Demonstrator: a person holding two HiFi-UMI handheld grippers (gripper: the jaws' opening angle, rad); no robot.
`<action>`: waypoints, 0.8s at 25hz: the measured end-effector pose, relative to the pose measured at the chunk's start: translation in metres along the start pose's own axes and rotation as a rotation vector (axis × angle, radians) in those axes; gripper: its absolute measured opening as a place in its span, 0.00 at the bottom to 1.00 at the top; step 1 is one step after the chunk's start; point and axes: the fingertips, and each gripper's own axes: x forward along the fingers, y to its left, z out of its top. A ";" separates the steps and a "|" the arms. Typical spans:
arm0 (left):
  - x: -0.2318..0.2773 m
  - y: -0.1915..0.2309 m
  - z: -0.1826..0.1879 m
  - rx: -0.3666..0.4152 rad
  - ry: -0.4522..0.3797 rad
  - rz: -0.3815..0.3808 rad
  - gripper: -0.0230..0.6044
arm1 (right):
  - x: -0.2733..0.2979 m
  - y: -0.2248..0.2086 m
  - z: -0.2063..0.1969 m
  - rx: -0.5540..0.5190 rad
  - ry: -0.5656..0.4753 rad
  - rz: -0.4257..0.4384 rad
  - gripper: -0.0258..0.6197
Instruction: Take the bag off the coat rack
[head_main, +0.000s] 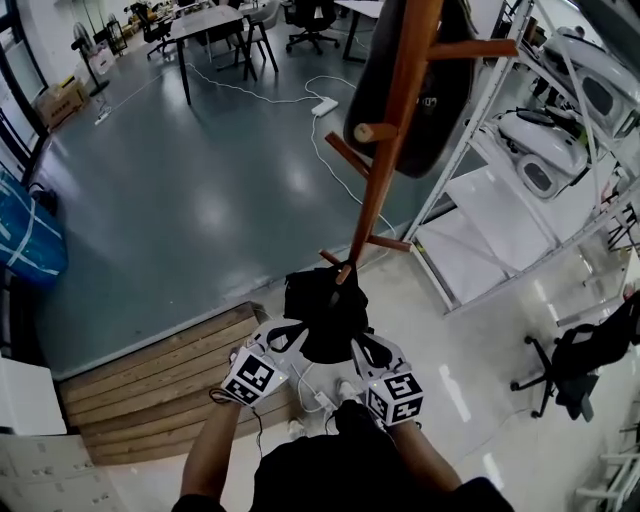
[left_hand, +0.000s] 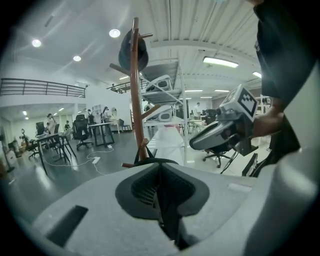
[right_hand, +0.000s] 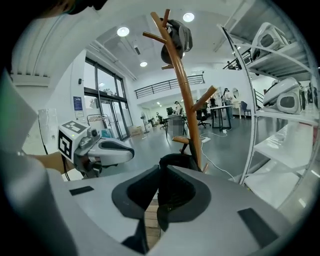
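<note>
Step in hand: grasp made, lift-off not yet done. The black bag hangs low on the wooden coat rack, with its top caught over a short lower peg close to the pole. The bag body droops below the peg, between the two grippers.

Left gripper: jaws closed, pads together. In the left gripper view a thin black edge of the bag sits pinched in the seam, and the strap arcs just above the tips toward the pole.

Right gripper: jaws also closed. In the right gripper view black bag fabric is bunched between the pads and bulges over the top of them, just beside the pole. So both grippers have hold of the bag, one on each side.

A second dark item sits on the top pegs, untouched. I cannot tell whether it is a bag or a hat.

Next move, as a judgement: raise both grippers together so the loop rides up and clears the peg's upturned tip, then draw the bag out away from the pole toward the person. Keep both grips closed. The left grip looks thin, so there is a slip risk. The strap could also snag on the peg, or the rack could tip if the pull goes sideways. A metal shelving unit stands near on the right, so keep the pull path off it.
</note>
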 end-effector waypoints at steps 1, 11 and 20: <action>0.005 0.005 0.000 0.013 0.007 -0.010 0.07 | 0.002 -0.005 0.001 0.000 0.004 -0.010 0.06; 0.060 0.042 -0.020 0.155 0.148 -0.105 0.25 | 0.034 -0.047 -0.004 -0.001 0.101 -0.059 0.17; 0.102 0.071 -0.040 0.162 0.224 -0.153 0.33 | 0.068 -0.072 -0.023 0.021 0.185 -0.063 0.27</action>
